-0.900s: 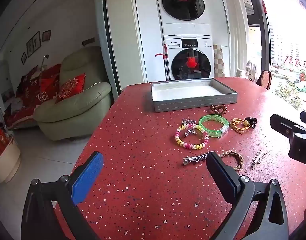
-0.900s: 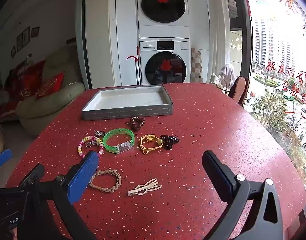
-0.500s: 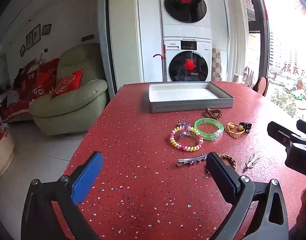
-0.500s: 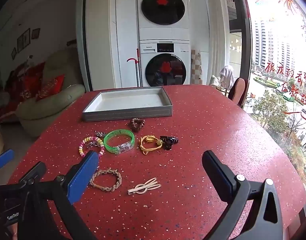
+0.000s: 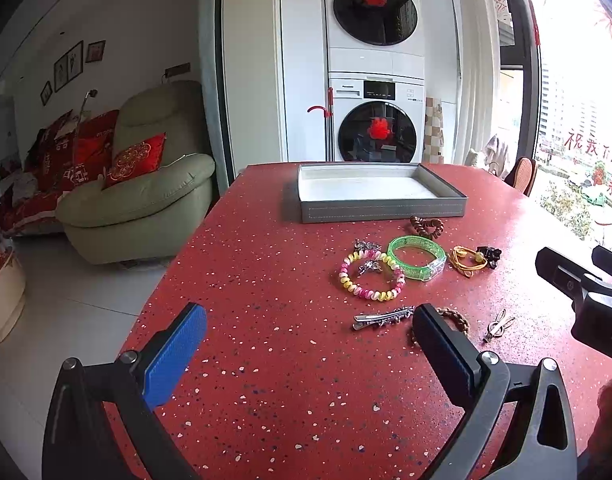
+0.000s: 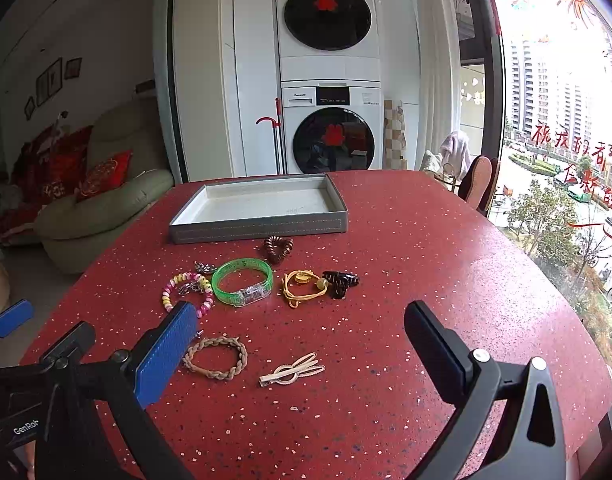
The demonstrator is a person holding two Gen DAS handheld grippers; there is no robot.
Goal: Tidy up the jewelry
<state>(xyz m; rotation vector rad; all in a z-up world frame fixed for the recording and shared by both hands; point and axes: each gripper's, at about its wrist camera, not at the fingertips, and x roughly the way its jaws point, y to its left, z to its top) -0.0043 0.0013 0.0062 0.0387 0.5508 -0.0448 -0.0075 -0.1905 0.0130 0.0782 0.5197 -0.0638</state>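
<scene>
Two hand-held grippers hover over a red speckled table (image 6: 426, 240), the right gripper (image 6: 302, 340) and left gripper (image 5: 310, 344) both with jaws wide apart and holding nothing. Nearest the right gripper lie a cream hair clip (image 6: 292, 370) and a braided tan band (image 6: 216, 358); a silver clip (image 5: 382, 317) sits just beside the left gripper's dark finger. Farther on are a pastel coil bracelet (image 5: 372, 276), a green bangle (image 6: 242, 282), a yellow cord tie (image 6: 304, 286), a black claw clip (image 6: 341, 280) and a brown coil tie (image 6: 278, 248). Beyond stands the empty grey tray (image 6: 258, 229). The flat clips may slide from a pinch, and closely packed pieces risk being dragged or snagged together.
</scene>
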